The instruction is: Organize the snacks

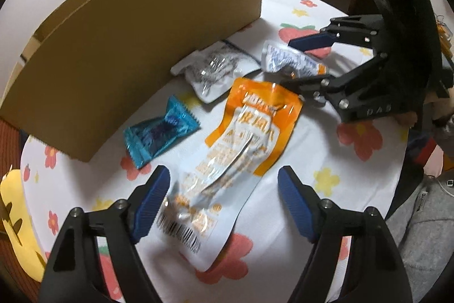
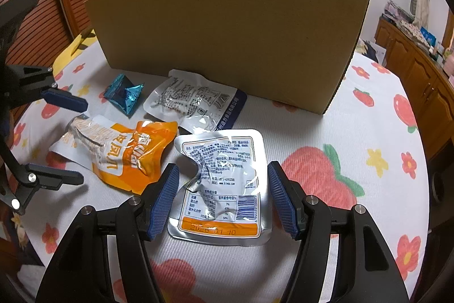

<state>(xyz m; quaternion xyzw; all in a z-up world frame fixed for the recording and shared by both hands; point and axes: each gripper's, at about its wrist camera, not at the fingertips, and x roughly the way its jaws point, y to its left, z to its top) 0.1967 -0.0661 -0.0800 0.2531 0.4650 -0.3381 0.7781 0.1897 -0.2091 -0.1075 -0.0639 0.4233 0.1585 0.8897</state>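
While both grippers gape, left gripper (image 1: 222, 200) straddles orange packet (image 1: 241, 138), perhaps touching.

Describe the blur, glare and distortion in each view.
Left wrist view: the orange pouch is motion-smeared and its print unreadable; the cardboard box bows from the fisheye lens. Right wrist view: sharp, with readable print on the silver pouch, though glare streaks its foil.

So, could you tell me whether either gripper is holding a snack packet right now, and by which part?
Neither holds anything: the left gripper straddles the orange packet, the right gripper the silver packet, pads apart.
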